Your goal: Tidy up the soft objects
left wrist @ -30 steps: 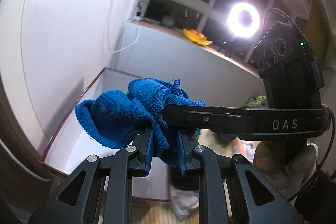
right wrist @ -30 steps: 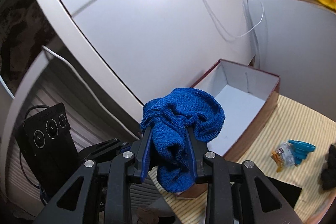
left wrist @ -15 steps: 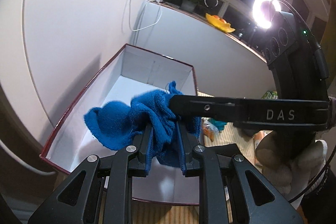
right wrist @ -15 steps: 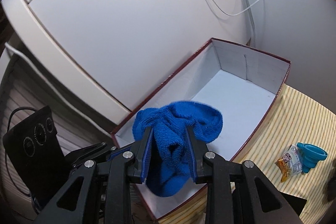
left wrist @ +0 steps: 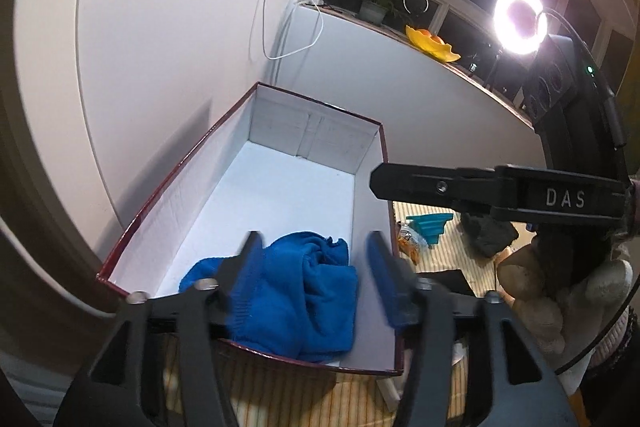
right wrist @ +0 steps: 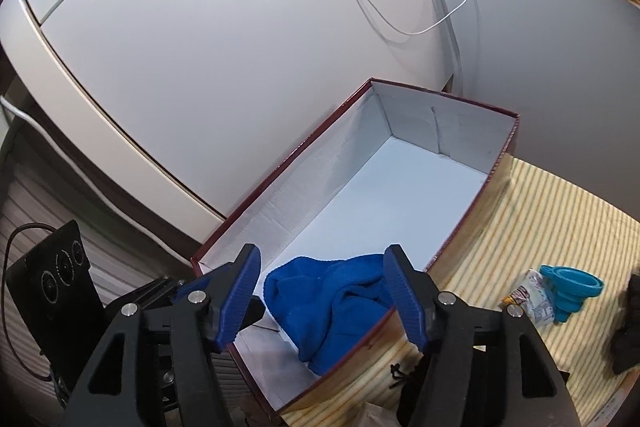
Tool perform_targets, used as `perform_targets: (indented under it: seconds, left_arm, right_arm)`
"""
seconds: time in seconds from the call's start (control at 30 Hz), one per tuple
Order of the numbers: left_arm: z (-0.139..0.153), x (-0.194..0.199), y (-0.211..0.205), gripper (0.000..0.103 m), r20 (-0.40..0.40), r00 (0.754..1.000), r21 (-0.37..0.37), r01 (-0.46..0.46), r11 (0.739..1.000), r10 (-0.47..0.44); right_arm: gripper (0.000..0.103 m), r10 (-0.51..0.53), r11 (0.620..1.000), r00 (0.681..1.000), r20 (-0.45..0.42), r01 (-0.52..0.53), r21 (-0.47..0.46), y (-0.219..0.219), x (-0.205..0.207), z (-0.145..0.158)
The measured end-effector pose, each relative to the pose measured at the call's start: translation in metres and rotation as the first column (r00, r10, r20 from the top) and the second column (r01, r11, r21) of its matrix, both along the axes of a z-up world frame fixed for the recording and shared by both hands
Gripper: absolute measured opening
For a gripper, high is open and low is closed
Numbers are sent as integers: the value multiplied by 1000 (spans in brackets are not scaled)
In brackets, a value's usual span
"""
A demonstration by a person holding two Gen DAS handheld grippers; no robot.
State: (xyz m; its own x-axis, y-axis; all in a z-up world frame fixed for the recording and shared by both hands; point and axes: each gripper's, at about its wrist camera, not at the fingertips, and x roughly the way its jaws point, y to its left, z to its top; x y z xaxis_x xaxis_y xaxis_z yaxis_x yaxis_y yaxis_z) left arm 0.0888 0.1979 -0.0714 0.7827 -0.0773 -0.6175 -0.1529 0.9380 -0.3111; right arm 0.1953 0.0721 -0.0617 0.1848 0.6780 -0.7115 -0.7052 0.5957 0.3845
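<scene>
Surroundings first: the box (right wrist: 404,195) – long, white inside, dark red rim – sits on a yellow striped tablecloth (right wrist: 552,211), its long side close along a white wall. A white cable (right wrist: 440,19) loops down that wall past the box's far end. Right of the box on the cloth: a teal collapsible funnel (right wrist: 572,287) touching a small snack packet (right wrist: 530,297), and a dark lump (left wrist: 486,233) just beyond them near the right edge. On the ledge behind, a yellow dish (left wrist: 432,45), a potted plant (left wrist: 374,5) and a lit ring light (left wrist: 519,21). Nothing lies in the box's far half.

In the left wrist view the right gripper's black arm, marked DAS, crosses over the box's right wall, w/ a gloved hand (left wrist: 560,299) under it.

The blue cloth (right wrist: 332,303) – thick terry, crumpled into loose folds – lies in the near end of the box, on the floor, one fold against the right wall.

Left gripper (left wrist: 314,275): jaws have just been opening, now spread wide; cloth sits below and between them, pads not pressing it. Right gripper (right wrist: 322,293): same – jaws just opened, standing apart above the cloth, released.
</scene>
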Motion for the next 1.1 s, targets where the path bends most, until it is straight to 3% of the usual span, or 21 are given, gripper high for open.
perform_targets:
  seconds: [0.13, 0.23, 0.57, 0.77, 1.1]
  left_arm:
    - [4, -4, -8, 61, 2, 1000, 17, 3, 1000, -3]
    - [7, -8, -16, 70, -2, 1000, 42, -7, 999, 7]
    - [21, -26, -51, 73, 18, 1000, 160, -28, 987, 25]
    - [23, -30, -75, 73, 22, 1000, 177, 13, 984, -18]
    - [13, -29, -116, 73, 5, 993, 133, 112, 985, -114]
  right_arm:
    - [64, -16, 1000, 1000, 22, 16, -7, -11, -4, 3]
    - [64, -32, 999, 998, 52, 33, -13, -24, -9, 8]
    - [68, -119, 992, 976, 181, 124, -18, -96, -34, 14]
    - [68, -211, 977, 960, 185, 210, 25, -161, -38, 12]
    - [70, -342, 935, 909, 239, 354, -9, -249, -56, 10]
